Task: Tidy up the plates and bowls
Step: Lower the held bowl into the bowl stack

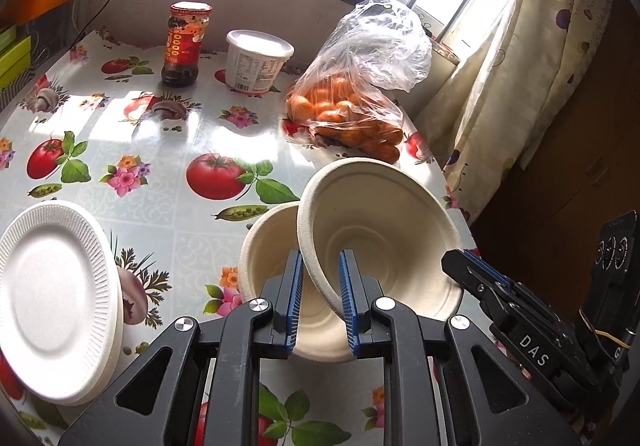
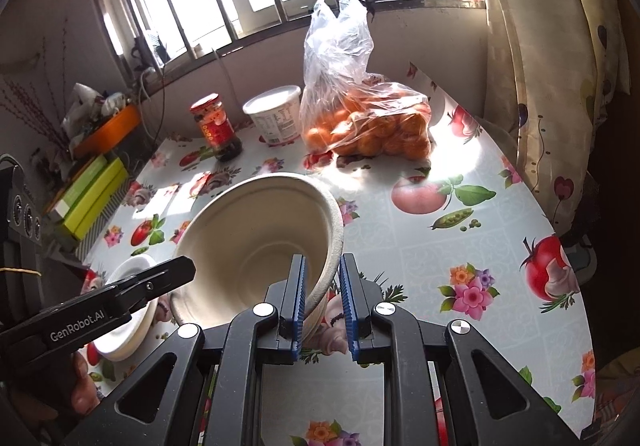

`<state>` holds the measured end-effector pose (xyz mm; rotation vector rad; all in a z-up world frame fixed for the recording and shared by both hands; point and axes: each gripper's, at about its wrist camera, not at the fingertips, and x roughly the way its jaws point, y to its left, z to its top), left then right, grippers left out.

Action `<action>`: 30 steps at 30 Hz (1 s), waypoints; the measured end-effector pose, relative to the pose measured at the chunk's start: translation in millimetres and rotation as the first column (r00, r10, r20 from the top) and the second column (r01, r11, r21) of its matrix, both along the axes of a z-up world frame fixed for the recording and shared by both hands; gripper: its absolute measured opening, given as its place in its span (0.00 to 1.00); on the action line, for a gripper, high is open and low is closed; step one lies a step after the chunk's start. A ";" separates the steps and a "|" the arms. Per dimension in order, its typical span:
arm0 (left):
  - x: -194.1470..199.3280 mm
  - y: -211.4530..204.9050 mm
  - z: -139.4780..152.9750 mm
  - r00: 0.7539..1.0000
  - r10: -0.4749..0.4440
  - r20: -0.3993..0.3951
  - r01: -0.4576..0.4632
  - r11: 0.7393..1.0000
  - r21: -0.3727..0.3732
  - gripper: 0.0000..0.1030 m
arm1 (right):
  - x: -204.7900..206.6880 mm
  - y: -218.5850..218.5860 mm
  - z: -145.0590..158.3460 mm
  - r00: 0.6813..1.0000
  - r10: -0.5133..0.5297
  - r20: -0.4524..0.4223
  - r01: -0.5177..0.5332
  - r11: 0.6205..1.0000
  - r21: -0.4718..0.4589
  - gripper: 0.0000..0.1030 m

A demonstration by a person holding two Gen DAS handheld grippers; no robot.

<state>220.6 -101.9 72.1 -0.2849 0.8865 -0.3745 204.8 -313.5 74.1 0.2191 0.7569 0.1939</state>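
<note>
A beige paper bowl (image 1: 384,230) hangs tilted over the flowered tablecloth. My left gripper (image 1: 320,298) is shut on its near-left rim, and my right gripper (image 1: 460,266) grips the opposite rim. In the right wrist view the same bowl (image 2: 260,238) sits with its rim between the blue pads of my right gripper (image 2: 322,302), while the left gripper (image 2: 184,270) reaches in at the far rim. A second beige bowl (image 1: 260,258) stands on the table, partly covered by the held one. A stack of white ribbed plates (image 1: 56,294) lies to the left.
At the back of the table stand a red-labelled sauce jar (image 1: 186,46), a white tub (image 1: 256,62) and a plastic bag of oranges (image 1: 348,114). The curved table edge (image 1: 456,202) and a curtain (image 1: 520,86) are on the right. Green boxes (image 2: 88,198) lie left of the table.
</note>
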 end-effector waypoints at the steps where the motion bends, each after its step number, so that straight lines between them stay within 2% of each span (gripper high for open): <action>1: 0.4 2.2 -0.9 1.000 0.004 -0.001 -0.004 1.000 0.003 0.19 | 0.8 2.4 -1.4 1.000 0.003 -0.003 -0.003 1.000 0.000 0.17; 30: 4.3 13.1 -28.0 0.998 0.031 -0.053 -0.028 0.998 0.050 0.19 | 5.1 21.3 -30.4 0.998 0.020 -0.062 -0.020 1.000 0.000 0.17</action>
